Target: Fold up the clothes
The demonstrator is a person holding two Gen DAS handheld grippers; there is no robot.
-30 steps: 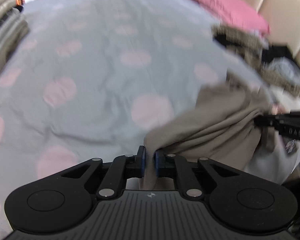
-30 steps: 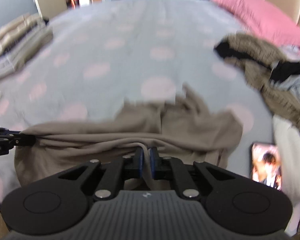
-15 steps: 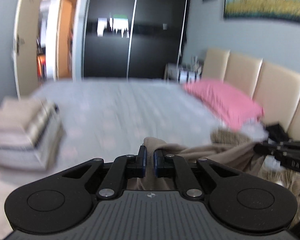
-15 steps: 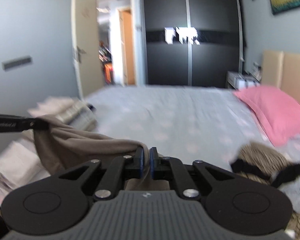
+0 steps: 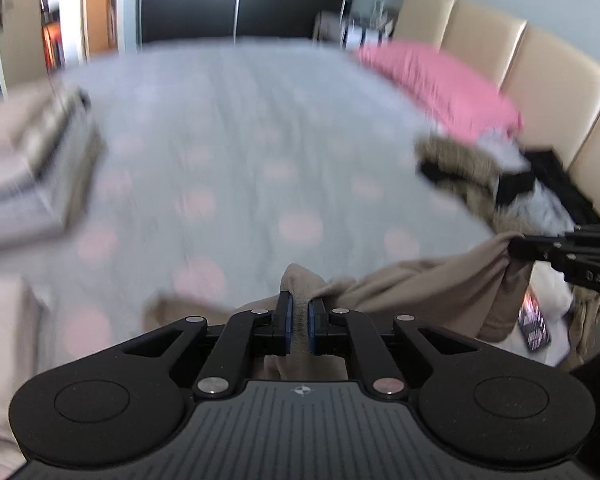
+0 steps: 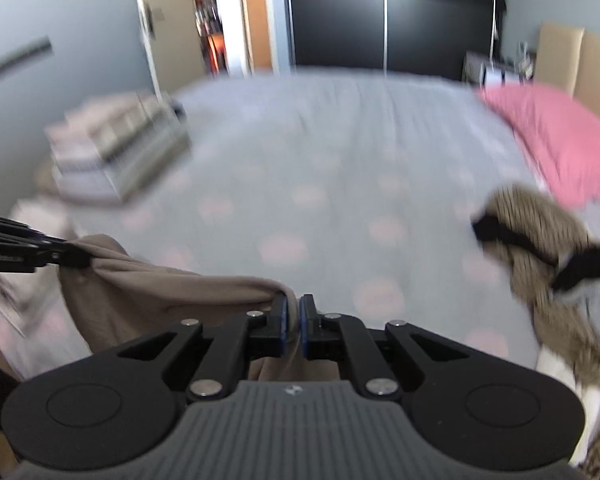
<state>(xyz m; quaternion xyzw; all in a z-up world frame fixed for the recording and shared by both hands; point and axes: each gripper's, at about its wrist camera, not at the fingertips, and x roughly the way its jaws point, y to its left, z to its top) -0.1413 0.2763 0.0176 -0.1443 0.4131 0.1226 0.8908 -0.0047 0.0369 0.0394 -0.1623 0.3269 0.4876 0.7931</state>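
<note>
both jaws closed tight on the beige garment [image 5: 428,292]: left gripper [image 5: 299,322] pinching a bunched edge between its blue pads, right gripper [image 6: 293,326] pinching another edge, cloth slung in a sagging span between the two and hanging below, lifted off the bed [image 5: 260,152]. judged a spreading step: best done by keeping both pinches firm, drawing the jaws apart until the span goes taut, holding them level, then lowering onto the bare spotted cover ahead of the jaws, clear of the folded stack [image 6: 116,160] far left and the unfolded pile [image 6: 540,232] to the right
</note>
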